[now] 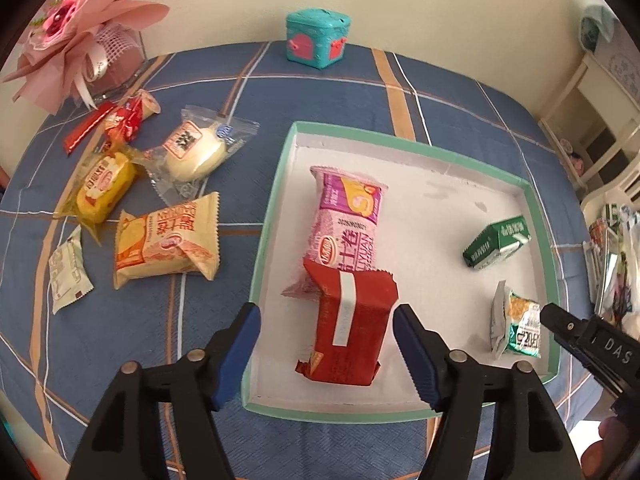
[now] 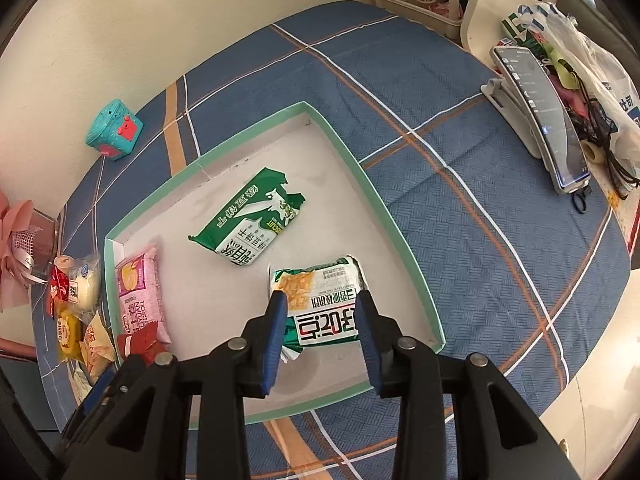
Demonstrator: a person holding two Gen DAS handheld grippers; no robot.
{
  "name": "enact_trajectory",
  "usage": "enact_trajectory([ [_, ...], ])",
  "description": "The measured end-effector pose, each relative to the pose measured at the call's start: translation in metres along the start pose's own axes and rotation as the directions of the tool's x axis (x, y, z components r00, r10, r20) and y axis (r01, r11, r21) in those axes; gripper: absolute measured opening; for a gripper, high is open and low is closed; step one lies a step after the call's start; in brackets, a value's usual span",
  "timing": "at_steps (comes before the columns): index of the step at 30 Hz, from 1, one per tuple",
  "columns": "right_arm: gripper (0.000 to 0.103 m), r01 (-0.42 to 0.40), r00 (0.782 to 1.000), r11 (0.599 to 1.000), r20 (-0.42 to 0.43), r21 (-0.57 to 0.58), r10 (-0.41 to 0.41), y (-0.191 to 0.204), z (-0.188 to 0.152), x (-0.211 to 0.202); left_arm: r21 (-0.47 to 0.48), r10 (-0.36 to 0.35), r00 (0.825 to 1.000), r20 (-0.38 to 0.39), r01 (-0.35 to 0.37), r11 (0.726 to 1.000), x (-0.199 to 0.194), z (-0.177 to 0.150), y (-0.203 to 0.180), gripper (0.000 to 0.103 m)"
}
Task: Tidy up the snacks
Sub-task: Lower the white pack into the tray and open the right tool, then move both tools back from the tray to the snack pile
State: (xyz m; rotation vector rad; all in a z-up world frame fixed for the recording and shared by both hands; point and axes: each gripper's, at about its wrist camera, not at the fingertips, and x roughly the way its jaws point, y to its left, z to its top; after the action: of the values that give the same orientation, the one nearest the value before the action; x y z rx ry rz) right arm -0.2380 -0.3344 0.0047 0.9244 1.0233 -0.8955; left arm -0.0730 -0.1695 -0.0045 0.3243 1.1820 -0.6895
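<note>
1. A bed with a blue plaid cover [image 1: 328,92] stands against a cream wall; a teal toy box [image 1: 318,38] sits at its far edge and a pink bouquet [image 1: 76,36] at the far left corner.
2. Left of the tray, loose snacks lie on the cover: a red stick [image 1: 86,128], a red wrapper [image 1: 126,118], a yellow cake [image 1: 105,186], a white bun [image 1: 196,152], an orange pack [image 1: 168,240] and a small white sachet [image 1: 68,270]. In my judgement these are the part left to sort.
3. The tray [image 1: 260,248], white with a mint rim, holds four packs, so the job looks under halfway done.
4. The pink roll [image 1: 348,220] lies near the tray's left edge, long axis running from near edge to far edge.
5. The red pack [image 1: 352,328] rests at the near edge, overlapping the roll's near end, on the same axis.
6. The left gripper [image 1: 326,354] stands wide on either side of the red pack, pads clear of it: released, it seems.
7. The green pack [image 2: 252,220] lies mid-tray, long axis slanting toward the far right corner.
8. The corn pack [image 2: 320,304] sits by the right edge near the near corner, long axis across the jaws.
9. The right gripper [image 2: 322,340] is narrowly parted, the corn pack between its pads; whether they still pinch it I cannot tell.
</note>
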Motion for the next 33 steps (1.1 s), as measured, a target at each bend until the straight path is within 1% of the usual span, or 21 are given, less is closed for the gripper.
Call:
enact_trajectory([
  [1, 0.041, -0.002, 1.000, 1.000, 0.003, -0.002, 0.002, 0.001, 0.000, -0.001, -0.006, 0.001, 1.000, 0.005, -0.001, 1.000, -0.001, 0.001, 0.002, 0.079],
  [2, 0.047, -0.007, 1.000, 1.000, 0.008, -0.006, 0.007, 0.002, 0.000, -0.001, -0.013, 0.007, 1.000, 0.009, -0.007, 1.000, -0.003, 0.001, 0.004, 0.083],
  [3, 0.053, -0.011, 1.000, 1.000, 0.011, -0.013, 0.011, 0.003, 0.000, -0.002, -0.021, 0.017, 1.000, 0.014, -0.017, 1.000, -0.004, 0.002, 0.006, 0.085],
  [6, 0.062, -0.009, 1.000, 0.998, 0.018, -0.057, 0.010, 0.013, -0.001, -0.002, -0.045, 0.056, 0.998, 0.026, -0.055, 0.997, -0.007, 0.005, 0.014, 0.092],
  [8, 0.066, -0.007, 1.000, 0.996, 0.026, -0.088, 0.009, 0.020, -0.003, -0.003, -0.060, 0.088, 0.995, 0.036, -0.086, 0.995, -0.009, 0.007, 0.021, 0.103],
  [10, 0.069, 0.001, 0.999, 0.992, 0.038, -0.126, 0.004, 0.029, -0.005, -0.004, -0.073, 0.134, 0.990, 0.038, -0.131, 0.989, -0.010, 0.008, 0.029, 0.103],
  [11, 0.077, 0.007, 0.999, 0.990, 0.043, -0.144, -0.001, 0.033, -0.006, -0.004, -0.080, 0.159, 0.987, 0.033, -0.156, 0.985, -0.010, 0.009, 0.033, 0.103],
  [12, 0.080, 0.013, 0.999, 0.985, 0.048, -0.171, -0.005, 0.039, -0.008, -0.003, -0.087, 0.172, 0.985, 0.030, -0.169, 0.982, -0.010, 0.009, 0.037, 0.103],
  [18, 0.080, -0.004, 0.999, 0.962, 0.049, -0.272, 0.018, 0.066, -0.018, -0.001, -0.166, 0.189, 0.982, 0.002, -0.186, 0.968, -0.006, 0.013, 0.066, 0.103],
  [19, 0.084, -0.006, 0.999, 0.958, 0.048, -0.286, 0.020, 0.070, -0.020, 0.000, -0.183, 0.195, 0.981, -0.001, -0.192, 0.964, -0.007, 0.014, 0.072, 0.103],
  [20, 0.093, -0.008, 0.999, 0.952, 0.047, -0.308, 0.024, 0.075, -0.023, 0.001, -0.203, 0.206, 0.979, -0.002, -0.202, 0.958, -0.008, 0.015, 0.079, 0.103],
  [21, 0.096, -0.011, 0.999, 0.947, 0.046, -0.322, 0.027, 0.078, -0.025, 0.001, -0.218, 0.214, 0.977, -0.003, -0.210, 0.953, -0.008, 0.015, 0.084, 0.103],
  [26, 0.096, -0.019, 0.998, 0.924, 0.047, -0.382, 0.040, 0.095, -0.035, 0.003, -0.286, 0.258, 0.966, -0.033, -0.256, 0.923, -0.008, 0.014, 0.114, 0.103],
  [28, 0.096, -0.035, 0.997, 0.915, 0.050, -0.403, 0.061, 0.101, -0.039, 0.003, -0.307, 0.280, 0.959, -0.044, -0.279, 0.910, -0.007, 0.013, 0.124, 0.103],
  [33, 0.099, -0.086, 0.989, 0.899, 0.074, -0.429, 0.130, 0.114, -0.045, -0.002, -0.342, 0.286, 0.957, -0.043, -0.283, 0.896, -0.010, 0.014, 0.145, 0.103],
])
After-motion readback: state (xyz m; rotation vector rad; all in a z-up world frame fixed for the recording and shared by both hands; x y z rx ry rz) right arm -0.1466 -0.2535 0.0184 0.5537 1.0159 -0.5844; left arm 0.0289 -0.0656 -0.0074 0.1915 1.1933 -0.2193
